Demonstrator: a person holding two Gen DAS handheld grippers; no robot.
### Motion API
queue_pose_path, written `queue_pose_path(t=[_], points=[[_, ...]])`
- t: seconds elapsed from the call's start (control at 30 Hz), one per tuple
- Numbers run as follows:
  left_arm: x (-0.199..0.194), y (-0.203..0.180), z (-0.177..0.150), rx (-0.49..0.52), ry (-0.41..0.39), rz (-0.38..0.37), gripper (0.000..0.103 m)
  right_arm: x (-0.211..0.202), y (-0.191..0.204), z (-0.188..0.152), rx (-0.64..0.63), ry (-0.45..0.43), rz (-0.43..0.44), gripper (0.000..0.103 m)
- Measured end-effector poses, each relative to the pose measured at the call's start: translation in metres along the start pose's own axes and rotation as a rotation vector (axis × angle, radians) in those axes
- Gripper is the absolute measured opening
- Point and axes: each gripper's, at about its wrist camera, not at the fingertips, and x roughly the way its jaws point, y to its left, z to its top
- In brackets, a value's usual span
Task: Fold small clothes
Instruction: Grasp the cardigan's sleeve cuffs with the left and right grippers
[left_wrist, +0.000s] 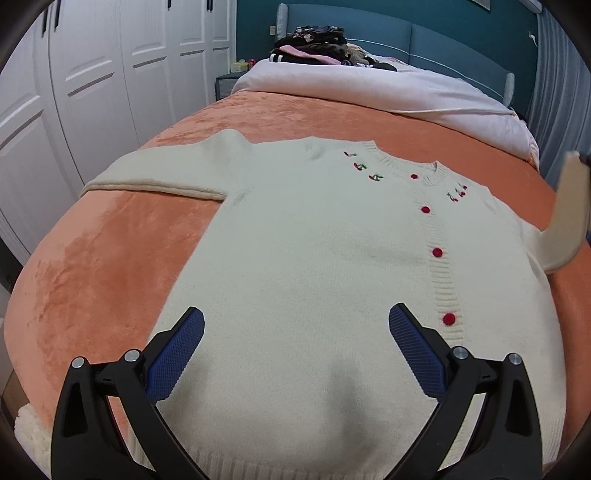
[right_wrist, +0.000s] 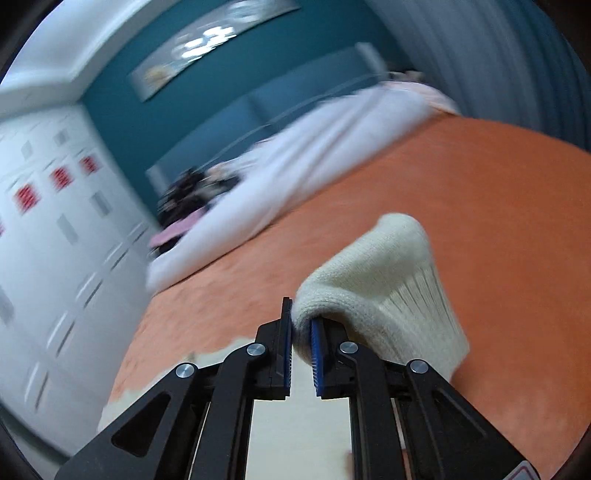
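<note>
A cream knit cardigan (left_wrist: 314, 240) with red buttons and cherry embroidery lies face up on the orange blanket (left_wrist: 92, 277). Its left sleeve (left_wrist: 159, 177) lies flat, stretched out to the left. My left gripper (left_wrist: 295, 325) is open and empty, hovering over the cardigan's lower body. My right gripper (right_wrist: 301, 332) is shut on the right sleeve's cuff (right_wrist: 380, 291) and holds it lifted off the bed. That raised sleeve also shows at the right edge of the left wrist view (left_wrist: 565, 218). The right wrist view is motion-blurred.
A white duvet (left_wrist: 369, 88) covers the head of the bed, with a pile of dark clothes (left_wrist: 317, 48) behind it against the blue headboard. White wardrobe doors (left_wrist: 92, 92) stand along the left side. Grey curtains (right_wrist: 498, 66) hang on the right.
</note>
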Motion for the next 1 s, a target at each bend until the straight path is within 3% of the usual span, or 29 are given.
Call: queue_pose_path(t=[0.07, 0.1, 0.13, 0.23, 0.33, 0.43, 0.5, 0.67, 0.77, 0.8, 0.83, 0.87, 0.9, 1.0], points=[[-0.001, 0.011, 0.008, -0.057, -0.007, -0.023, 0.098, 0.041, 0.073, -0.032, -0.112, 0.103, 0.122, 0.014], [-0.001, 0.015, 0.012, -0.082, -0.01, -0.034, 0.098, 0.065, 0.102, -0.056, -0.166, 0.167, 0.153, 0.02], [0.0, 0.02, 0.018, -0.106, -0.012, -0.049, 0.098, 0.083, 0.119, -0.074, -0.21, 0.211, 0.153, 0.032], [0.007, 0.027, 0.038, -0.142, -0.004, -0.114, 0.098, 0.115, 0.146, -0.141, -0.285, 0.321, 0.084, 0.036], [0.029, 0.031, 0.059, -0.184, 0.034, -0.196, 0.098, 0.095, 0.11, -0.168, -0.145, 0.345, 0.056, 0.037], [0.064, 0.028, 0.075, -0.245, 0.086, -0.258, 0.098, 0.05, 0.053, -0.169, -0.016, 0.266, -0.044, 0.058], [0.089, 0.02, 0.081, -0.269, 0.116, -0.285, 0.098, 0.04, 0.013, -0.161, 0.073, 0.24, -0.119, 0.063], [0.148, 0.011, 0.091, -0.407, 0.19, -0.288, 0.097, 0.043, -0.069, -0.155, 0.345, 0.248, -0.141, 0.063], [0.16, 0.001, 0.1, -0.421, 0.18, -0.256, 0.081, 0.053, -0.081, -0.156, 0.423, 0.235, -0.106, 0.063], [0.164, -0.002, 0.104, -0.409, 0.182, -0.256, 0.062, 0.055, -0.081, -0.155, 0.432, 0.222, -0.103, 0.061], [0.17, -0.007, 0.109, -0.391, 0.193, -0.275, 0.051, 0.058, -0.08, -0.152, 0.437, 0.213, -0.102, 0.054], [0.174, -0.011, 0.113, -0.386, 0.208, -0.289, 0.028, 0.063, -0.079, -0.147, 0.441, 0.212, -0.099, 0.044], [0.174, -0.013, 0.119, -0.388, 0.204, -0.301, 0.012, 0.066, -0.078, -0.142, 0.441, 0.21, -0.087, 0.011], [0.145, -0.017, 0.142, -0.365, 0.064, -0.36, 0.011, 0.049, -0.059, -0.116, 0.396, 0.091, -0.038, 0.01]])
